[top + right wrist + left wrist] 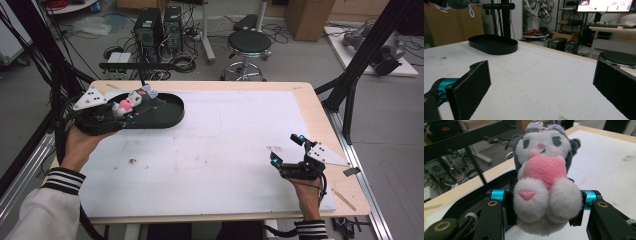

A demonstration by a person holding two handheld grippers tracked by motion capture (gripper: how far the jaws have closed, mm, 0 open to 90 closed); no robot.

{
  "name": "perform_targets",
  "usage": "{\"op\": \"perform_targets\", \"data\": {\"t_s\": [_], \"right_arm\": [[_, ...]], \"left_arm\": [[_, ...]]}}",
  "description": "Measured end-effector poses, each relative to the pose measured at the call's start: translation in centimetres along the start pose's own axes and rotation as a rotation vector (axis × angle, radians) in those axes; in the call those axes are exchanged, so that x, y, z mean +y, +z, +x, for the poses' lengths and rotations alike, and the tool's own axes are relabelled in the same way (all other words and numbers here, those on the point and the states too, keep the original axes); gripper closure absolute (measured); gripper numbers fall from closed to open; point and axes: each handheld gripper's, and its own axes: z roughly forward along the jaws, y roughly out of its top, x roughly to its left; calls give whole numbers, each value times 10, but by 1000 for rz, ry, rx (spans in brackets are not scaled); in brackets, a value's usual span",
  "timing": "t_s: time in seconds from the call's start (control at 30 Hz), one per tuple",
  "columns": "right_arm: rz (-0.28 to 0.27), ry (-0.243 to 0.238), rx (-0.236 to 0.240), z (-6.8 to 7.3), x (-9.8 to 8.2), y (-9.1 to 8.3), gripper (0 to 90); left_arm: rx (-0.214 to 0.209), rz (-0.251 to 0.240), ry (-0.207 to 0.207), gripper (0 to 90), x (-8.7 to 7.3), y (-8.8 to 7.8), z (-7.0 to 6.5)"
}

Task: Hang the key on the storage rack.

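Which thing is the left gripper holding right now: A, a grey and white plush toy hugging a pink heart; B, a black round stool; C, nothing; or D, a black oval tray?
A: the left gripper is shut on the grey and white plush toy, above the black oval tray.

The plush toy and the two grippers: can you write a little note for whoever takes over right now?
Left gripper: shut on the plush toy, held above the black tray at the table's far left.
Right gripper: open, holding nothing, over the white mat at the near right.
Done: the toy is gripped and brought to the tray.
Left: probably lower it into the tray and let go; it has not been released yet.
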Motion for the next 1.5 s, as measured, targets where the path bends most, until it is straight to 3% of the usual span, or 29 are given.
{"op": "perform_targets", "data": {"t_s": [0.17,0.4,0.77,1.23,1.5], "right_arm": [[-15,3,-39,-4,-13,-4,4],[-25,-4,-67,-5,-25,-6,4],[-39,-2,-78,-4,-34,-8,4],[-42,10,-86,-4,-39,-7,4],[-57,-1,-89,-3,-40,-7,4]], "left_arm": [[71,15,-28,536,-3,-2,14],[132,25,-44,536,-1,-5,27],[234,36,-85,536,3,-7,51],[291,43,-106,536,11,2,68],[300,30,-137,536,11,12,72]]}}
